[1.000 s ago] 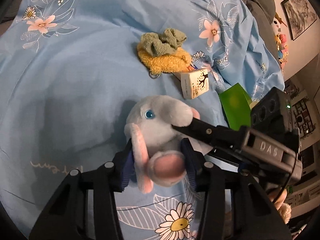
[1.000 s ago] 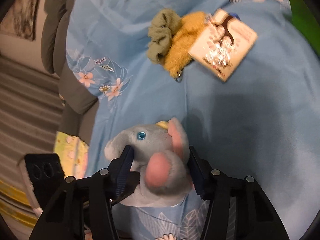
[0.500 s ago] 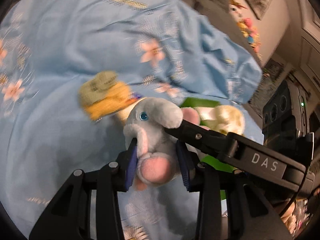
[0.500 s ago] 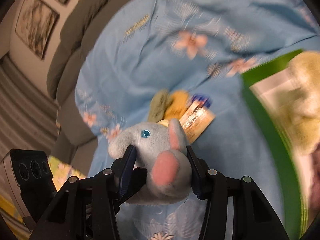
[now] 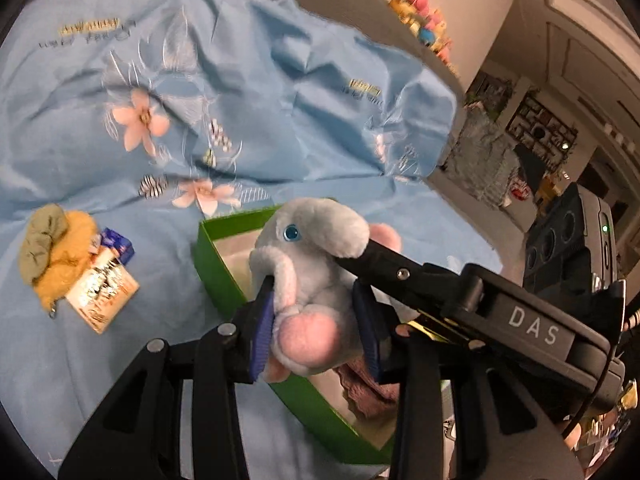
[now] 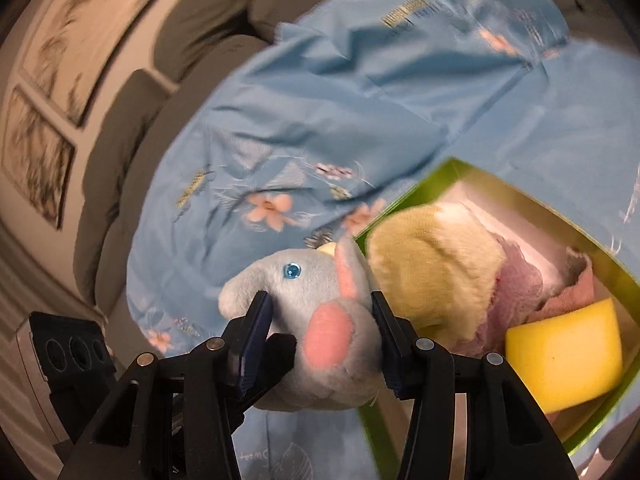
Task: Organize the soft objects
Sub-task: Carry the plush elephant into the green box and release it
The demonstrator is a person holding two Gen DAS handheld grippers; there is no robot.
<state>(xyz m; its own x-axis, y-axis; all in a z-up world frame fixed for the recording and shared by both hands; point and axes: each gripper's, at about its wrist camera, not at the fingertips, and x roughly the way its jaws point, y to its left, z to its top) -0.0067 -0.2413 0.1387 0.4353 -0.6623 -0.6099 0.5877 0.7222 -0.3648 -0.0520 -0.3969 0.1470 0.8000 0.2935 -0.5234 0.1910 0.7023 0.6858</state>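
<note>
Plush elephant [image 5: 316, 276] pinched by both left gripper [image 5: 316, 336] & right gripper [image 6: 320, 344], above green box [image 6: 400, 208] rim at 3 o'clock. Carry over the box's free space, lower, then release.

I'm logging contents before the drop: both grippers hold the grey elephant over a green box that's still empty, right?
Not empty. The right wrist view shows the green box already holding a cream plush, pink cloth and a yellow sponge. Otherwise right: left gripper and right gripper both clamp the grey elephant.
</note>
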